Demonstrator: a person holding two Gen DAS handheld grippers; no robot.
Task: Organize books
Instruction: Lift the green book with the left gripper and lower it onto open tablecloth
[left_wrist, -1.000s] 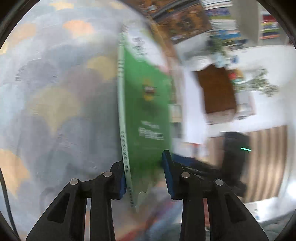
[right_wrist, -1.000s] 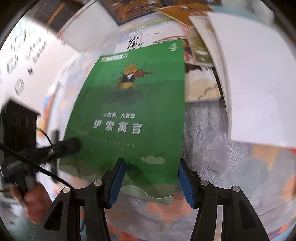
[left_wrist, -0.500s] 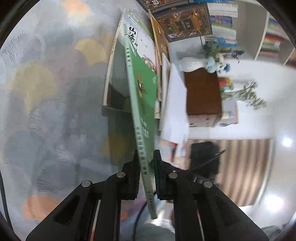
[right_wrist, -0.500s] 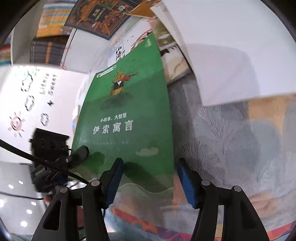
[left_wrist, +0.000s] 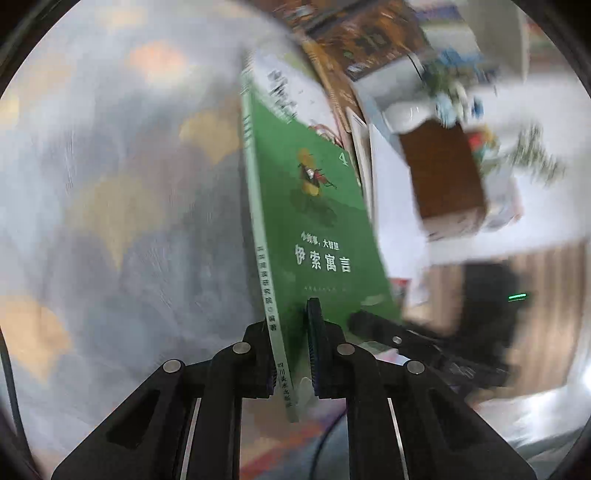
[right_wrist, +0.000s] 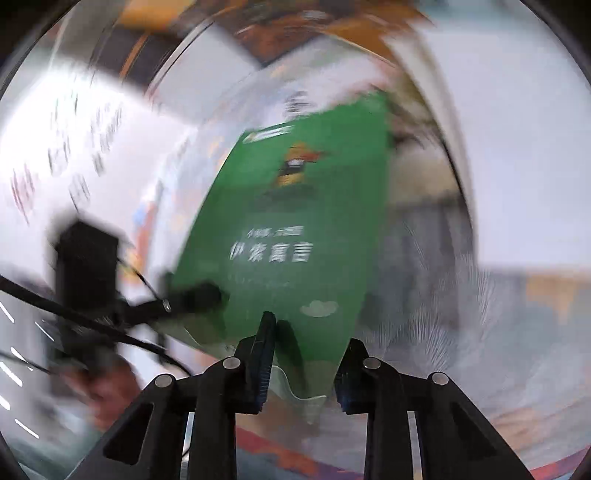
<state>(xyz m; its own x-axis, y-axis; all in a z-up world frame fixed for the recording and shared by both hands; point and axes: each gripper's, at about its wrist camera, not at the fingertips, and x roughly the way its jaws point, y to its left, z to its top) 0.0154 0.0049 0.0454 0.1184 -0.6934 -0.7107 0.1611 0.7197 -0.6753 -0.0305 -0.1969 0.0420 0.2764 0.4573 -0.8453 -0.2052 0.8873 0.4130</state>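
both grippers now clamped on the green book

the left gripper is fully closed on the spine edge of the green picture book, its pads pressed against both covers near the lower corner. a second ago its jaws stood apart with the book loose between them; half a second ago they had already pinched in, and they hold the same grip now. the book stands nearly on edge above the grey rug with scalloped orange and yellow patches, its front cover turned to the right, and more of that cover shows than half a second ago.

in the right wrist view the right gripper has closed on the green picture book at its lower edge. one pad lies on the cover and the other sits at the book's right-hand edge, where the cover bends between them. a second ago and half a second ago these jaws were wide, straddling the book without pressing it. the frame is heavily blurred. the left gripper's finger grips the book's left edge here, as before.

other books lie on the rug beyond the green one, and a large white sheet sits to its right.
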